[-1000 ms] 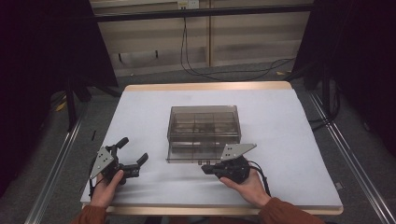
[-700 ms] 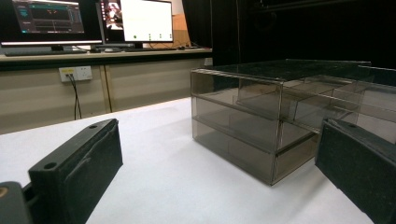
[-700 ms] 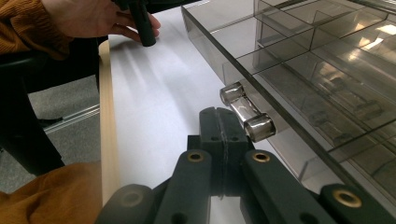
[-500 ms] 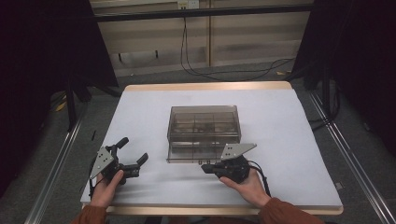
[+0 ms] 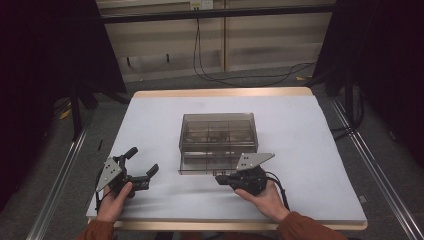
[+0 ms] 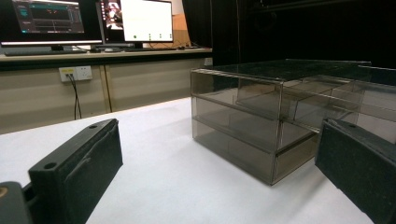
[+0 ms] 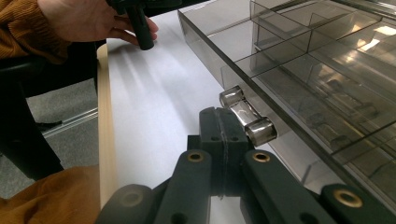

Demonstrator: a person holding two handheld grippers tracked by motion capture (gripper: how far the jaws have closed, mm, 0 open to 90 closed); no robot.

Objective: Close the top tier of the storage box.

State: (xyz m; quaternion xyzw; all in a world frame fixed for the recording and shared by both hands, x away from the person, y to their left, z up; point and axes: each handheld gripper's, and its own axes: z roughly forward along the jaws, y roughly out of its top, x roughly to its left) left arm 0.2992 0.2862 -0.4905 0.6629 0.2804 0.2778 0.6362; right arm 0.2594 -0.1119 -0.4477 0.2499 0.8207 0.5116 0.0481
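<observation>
Right now we have the smoky clear box [image 5: 218,142] sitting near the middle of the white table [image 5: 310,150], with our right gripper [image 5: 220,179] just in front of its near wall, jaws pressed together and empty, their tips beside the small clear handle [image 7: 248,116] on the lower drawer. Our left gripper [image 5: 142,167] rests well off to the box's left, jaws spread wide and holding nothing, the box's corner showing between them.

Both sleeves [image 5: 300,228] rust-orange. Each black hand-held gripper [image 5: 222,178] carries a grey three-cornered plate [image 5: 254,160], brass-ringed screws [image 7: 195,157] and a black cable [image 5: 281,186].
</observation>
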